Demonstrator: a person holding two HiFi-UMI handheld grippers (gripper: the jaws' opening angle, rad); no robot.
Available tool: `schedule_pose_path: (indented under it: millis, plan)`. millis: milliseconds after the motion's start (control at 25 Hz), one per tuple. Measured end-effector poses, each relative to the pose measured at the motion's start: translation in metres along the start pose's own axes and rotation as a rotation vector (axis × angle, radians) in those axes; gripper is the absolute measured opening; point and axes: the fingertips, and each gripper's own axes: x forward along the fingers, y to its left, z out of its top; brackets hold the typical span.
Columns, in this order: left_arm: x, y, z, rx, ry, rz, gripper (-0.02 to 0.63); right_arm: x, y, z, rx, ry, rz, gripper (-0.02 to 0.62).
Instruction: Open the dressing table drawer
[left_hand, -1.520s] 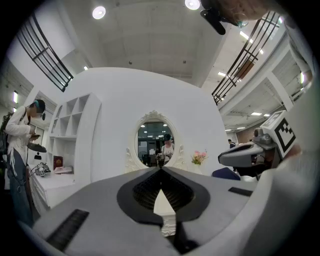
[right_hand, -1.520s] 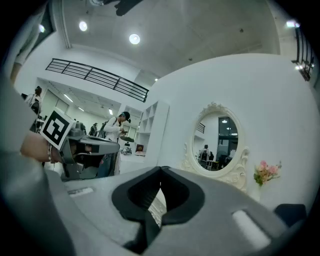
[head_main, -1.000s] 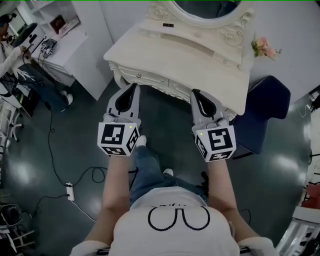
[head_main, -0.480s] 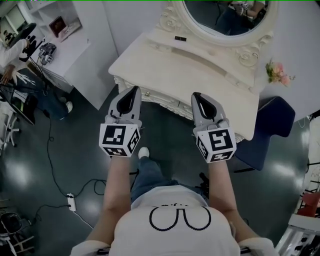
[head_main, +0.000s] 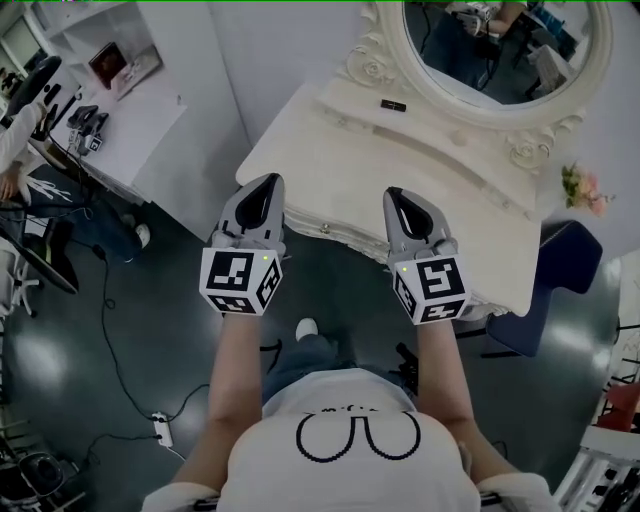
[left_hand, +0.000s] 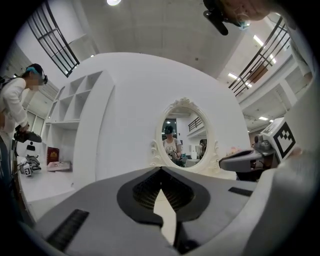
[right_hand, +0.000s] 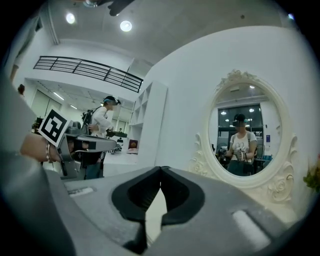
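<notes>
The cream dressing table (head_main: 400, 160) with its oval mirror (head_main: 505, 50) stands just ahead in the head view. Its carved drawer front (head_main: 335, 232) with a small knob shows under the table's front edge, between my two grippers. My left gripper (head_main: 268, 180) is shut and empty, its tip at the table's left front corner. My right gripper (head_main: 393, 192) is shut and empty too, its tip over the front edge. The left gripper view shows its jaws (left_hand: 160, 169) closed tip to tip, pointing level at the mirror (left_hand: 183, 135). The right gripper (right_hand: 161, 168) likewise faces the mirror (right_hand: 244, 135).
A small black object (head_main: 393, 104) lies on the tabletop near the mirror. Pink flowers (head_main: 580, 188) and a dark blue chair (head_main: 560, 270) stand at the right. A white desk (head_main: 130, 110) with a person (head_main: 15, 150) is at the left. A cable and power strip (head_main: 160, 428) lie on the floor.
Both grippers, still shut, have advanced together toward the dressing table, from short of its front to its front edge. The table and mirror now fill more of the head view.
</notes>
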Motion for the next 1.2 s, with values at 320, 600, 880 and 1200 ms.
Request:
schedule_pose_path:
  millis: [320,600,880,1200]
  plan:
    - [0.036,0.06,-0.012,-0.01,0.026,-0.039,-0.002,0.075,0.012,0.001,0.003,0.031,-0.033,-0.002]
    - [0.063,0.083,-0.031,-0.035,0.048,-0.055,-0.002,0.111,0.005,-0.012,-0.001,0.05,-0.048,0.001]
    - [0.108,0.108,-0.039,-0.023,0.06,-0.073,-0.002,0.16,-0.017,-0.023,0.024,0.062,-0.065,0.025]
    - [0.185,0.144,-0.048,-0.009,0.091,-0.107,-0.002,0.239,-0.061,-0.039,0.098,0.077,-0.108,0.182]
